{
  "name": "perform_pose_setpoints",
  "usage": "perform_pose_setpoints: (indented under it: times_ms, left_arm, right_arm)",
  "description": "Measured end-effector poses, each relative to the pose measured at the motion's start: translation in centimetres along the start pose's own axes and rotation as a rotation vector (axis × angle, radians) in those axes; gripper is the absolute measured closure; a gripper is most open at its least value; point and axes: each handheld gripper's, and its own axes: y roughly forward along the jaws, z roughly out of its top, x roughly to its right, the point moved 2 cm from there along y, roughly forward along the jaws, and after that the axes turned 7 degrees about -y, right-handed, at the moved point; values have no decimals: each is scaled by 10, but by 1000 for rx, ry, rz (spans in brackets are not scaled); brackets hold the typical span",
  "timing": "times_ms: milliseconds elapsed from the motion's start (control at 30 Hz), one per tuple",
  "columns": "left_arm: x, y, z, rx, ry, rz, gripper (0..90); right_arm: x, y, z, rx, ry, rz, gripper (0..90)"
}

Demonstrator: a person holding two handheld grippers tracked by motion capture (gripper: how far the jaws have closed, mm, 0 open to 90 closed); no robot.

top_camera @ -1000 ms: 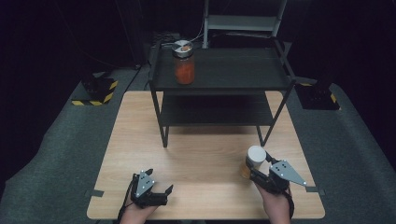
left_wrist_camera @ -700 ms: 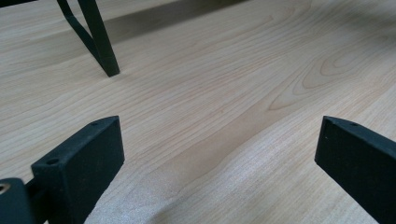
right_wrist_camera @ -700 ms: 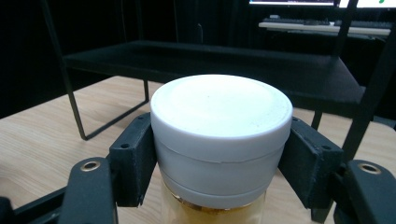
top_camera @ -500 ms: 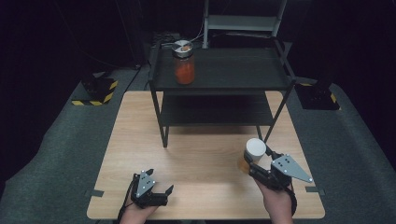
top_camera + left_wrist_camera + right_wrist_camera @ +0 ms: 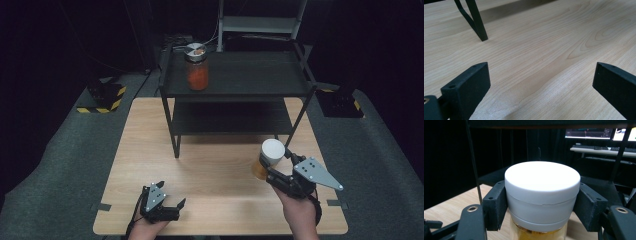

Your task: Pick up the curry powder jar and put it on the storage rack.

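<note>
From the high view, the right tool (image 5: 270, 172) pinches a jar with a white lid (image 5: 267, 157) by its cap, above the wooden table (image 5: 215, 170), just in front of the right front leg of the black shelf rack (image 5: 240, 80). The jar's clear body shows yellow-orange contents. On the rack's top shelf, towards its left end, stands a second jar (image 5: 196, 67) with a metal lid and red-orange contents, well apart from the held one. The left tool (image 5: 167, 200) lies low at the table's near edge, its jaws spread with nothing between them. A yellow-and-black striped block (image 5: 105, 95) sits on the grey floor to the left of the table.

In the left gripper view, the two black jaws stand wide apart over bare wood grain; a rack leg (image 5: 477, 22) meets the table ahead.

In the right gripper view, both jaws press on the sides of the white lid (image 5: 541, 192), with yellow contents visible below it. The rack's frame crosses overhead and monitors (image 5: 599, 132) glow in the dark behind.
</note>
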Motion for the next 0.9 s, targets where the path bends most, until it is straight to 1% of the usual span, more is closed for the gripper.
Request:
perform_pose_setpoints:
  times_ms: [33, 167, 200, 367, 600, 900]
  left_arm:
    - [0, 0, 0, 0, 0, 0, 16]
    - [-1, 0, -1, 4, -11, -3, 15]
    - [-1, 0, -1, 4, -11, -3, 15]
    - [-1, 0, 0, 2, -5, -2, 16]
    - [-1, 0, 0, 1, -8, -5, 16]
    - [-2, -1, -1, 3, -12, -7, 16]
  right_arm:
    - [0, 0, 0, 0, 0, 0, 332]
    - [1, 0, 11, 20, -2, 6, 332]
    - [1, 0, 11, 20, -2, 6, 332]
    - [0, 0, 27, 34, -22, 8, 332]
    - [0, 1, 41, 50, -20, 11, 332]
    - [2, 4, 60, 68, -28, 17, 332]
